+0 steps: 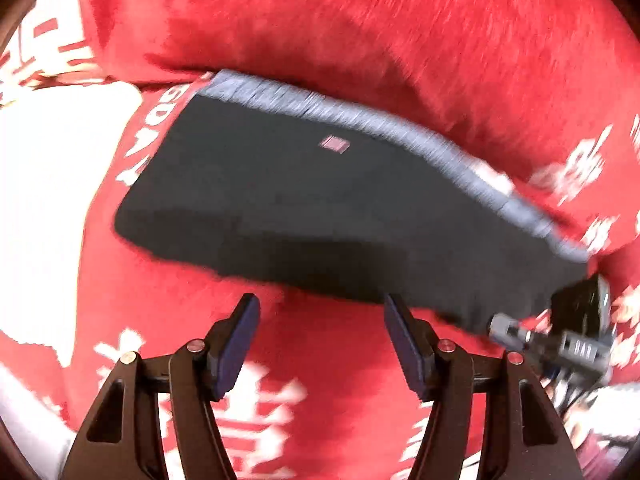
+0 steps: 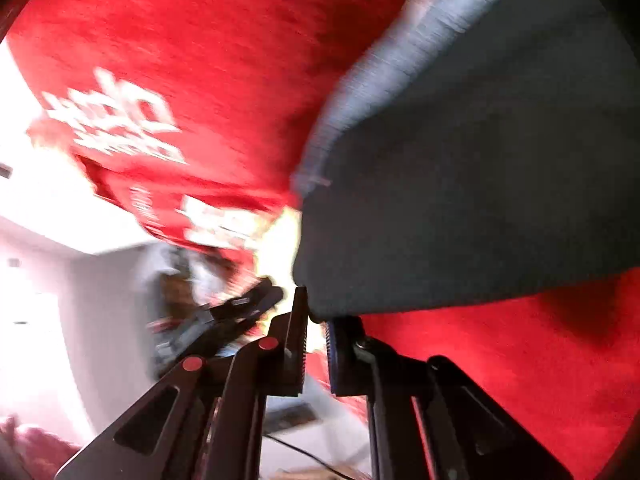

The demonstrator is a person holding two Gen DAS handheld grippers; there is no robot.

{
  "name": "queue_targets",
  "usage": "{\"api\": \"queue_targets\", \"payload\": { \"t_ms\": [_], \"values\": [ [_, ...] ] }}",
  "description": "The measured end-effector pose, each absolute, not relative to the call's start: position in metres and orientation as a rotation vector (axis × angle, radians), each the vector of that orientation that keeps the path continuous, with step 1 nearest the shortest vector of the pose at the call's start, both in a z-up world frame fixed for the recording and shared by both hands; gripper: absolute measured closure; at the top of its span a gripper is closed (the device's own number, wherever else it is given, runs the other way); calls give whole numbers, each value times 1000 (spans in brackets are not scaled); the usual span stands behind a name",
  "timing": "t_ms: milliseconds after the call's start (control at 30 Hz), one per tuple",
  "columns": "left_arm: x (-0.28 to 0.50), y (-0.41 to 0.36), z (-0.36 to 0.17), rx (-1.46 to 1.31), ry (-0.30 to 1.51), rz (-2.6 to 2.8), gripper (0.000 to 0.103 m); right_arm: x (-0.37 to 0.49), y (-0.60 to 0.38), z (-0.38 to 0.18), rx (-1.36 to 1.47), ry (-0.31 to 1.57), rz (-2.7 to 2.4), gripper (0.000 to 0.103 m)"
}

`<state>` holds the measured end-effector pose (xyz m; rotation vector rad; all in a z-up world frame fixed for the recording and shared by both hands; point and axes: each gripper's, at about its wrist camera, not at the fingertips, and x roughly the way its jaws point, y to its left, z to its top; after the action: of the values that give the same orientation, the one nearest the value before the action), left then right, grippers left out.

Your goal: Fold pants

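Red printed blanket (image 1: 400, 20) spread as folding surface, dark pants (image 1: 300, 200) lying folded across it, right hand-held gripper (image 2: 316, 320) clenched on corner for carrying over, left hand-held gripper (image 1: 320, 344) released, hovering clear.

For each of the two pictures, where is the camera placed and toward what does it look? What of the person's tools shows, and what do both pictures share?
Left wrist: sits on the left claw, looks steeply down at the dark pants on the red blanket; its open fingers show, empty, and the right claw at the pants' corner.
Right wrist: sits on the right claw, looks along the blanket; its fingers pinch the pants' corner.
Shared: the pants with their grey waistband, the blanket, the right claw.
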<state>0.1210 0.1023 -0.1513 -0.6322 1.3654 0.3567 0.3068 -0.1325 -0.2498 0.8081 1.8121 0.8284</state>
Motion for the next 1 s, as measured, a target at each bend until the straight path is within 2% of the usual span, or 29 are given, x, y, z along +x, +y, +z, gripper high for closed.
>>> {"api": "queue_targets", "payload": {
  "t_ms": [167,200,233,400,533,667,1000],
  "values": [
    [109,121,-152,-612,1333,426,38,297,-133,-257,724,1818,822,85],
    [113,127,-151,-612,1309,436,38,300,-131,-253,707,1789,832,75],
    [121,135,-151,-585,1282,457,38,303,-131,-252,708,1763,837,70],
    [150,154,-175,-473,1299,505,38,315,-133,-244,787,1679,837,69],
    [153,160,-205,-460,1371,523,38,308,-114,-261,776,1720,834,69],
    [153,160,-197,-447,1364,513,38,307,-97,-254,790,1744,867,69],
    [155,164,-204,-466,1387,507,38,305,-152,-229,961,1747,796,69]
  ]
}}
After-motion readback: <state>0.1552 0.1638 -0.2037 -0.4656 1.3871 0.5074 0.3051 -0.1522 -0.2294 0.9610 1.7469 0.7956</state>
